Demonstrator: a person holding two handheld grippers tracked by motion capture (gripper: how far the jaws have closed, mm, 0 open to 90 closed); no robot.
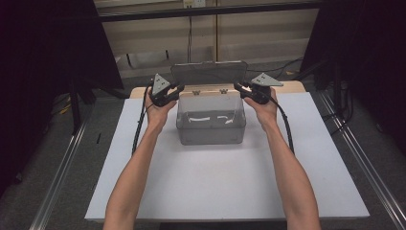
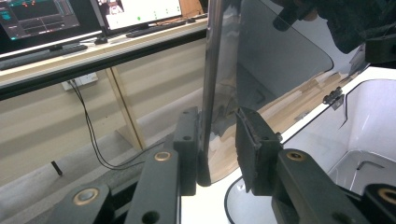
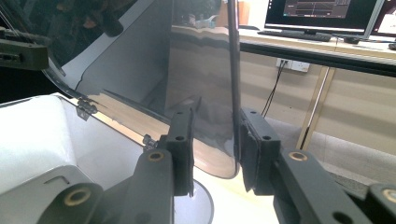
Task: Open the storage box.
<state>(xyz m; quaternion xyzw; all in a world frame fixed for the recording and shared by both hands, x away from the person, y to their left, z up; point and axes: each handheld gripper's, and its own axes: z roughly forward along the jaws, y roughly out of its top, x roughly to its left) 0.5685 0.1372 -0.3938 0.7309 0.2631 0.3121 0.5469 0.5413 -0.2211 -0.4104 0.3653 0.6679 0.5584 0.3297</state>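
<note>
A clear plastic box (image 1: 211, 120) stood mid-desk (image 1: 230, 187), its smoky see-through lid (image 1: 209, 73) hinged upright at the back. The left gripper (image 1: 178, 90) clamped the lid's left edge. The right gripper (image 1: 238, 88) straddled the right edge, one pad touching, not clamped.

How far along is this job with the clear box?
Done: the box has its lid standing upright, open. In hand: the left gripper and right gripper each have a side edge of the lid between their fingers. Left: probably swinging the lid down or further back; I cannot tell which.
</note>
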